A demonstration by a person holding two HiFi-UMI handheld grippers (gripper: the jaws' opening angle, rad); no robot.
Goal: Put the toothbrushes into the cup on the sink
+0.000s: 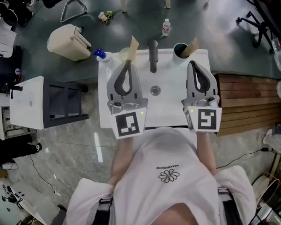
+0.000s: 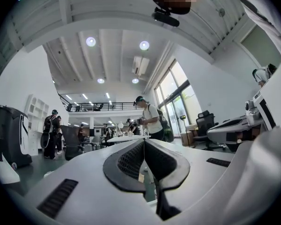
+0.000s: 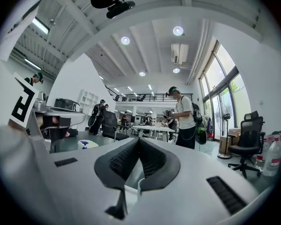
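A white sink (image 1: 173, 111) lies below me, with a dark faucet (image 1: 153, 55) at its back rim. A dark green cup (image 1: 180, 50) stands at the back right corner, and a tan flat stick (image 1: 194, 46), probably a toothbrush, leans by it. At the back left is a pale cup (image 1: 123, 55) with a second tan stick (image 1: 133, 44). My left gripper (image 1: 128, 63) hovers over the sink's left half and is shut and empty; its pads (image 2: 131, 161) meet. Over the right half, my right gripper (image 1: 193, 63) is also shut on nothing, its pads (image 3: 152, 161) touching.
A blue-capped bottle (image 1: 100, 54) sits on the sink's back left corner. On the floor are a beige bin (image 1: 68, 42) at the left and a water bottle (image 1: 166, 27) behind the sink. Wooden slats (image 1: 246, 102) adjoin the sink's right side, and a white cabinet (image 1: 28, 102) stands at the left.
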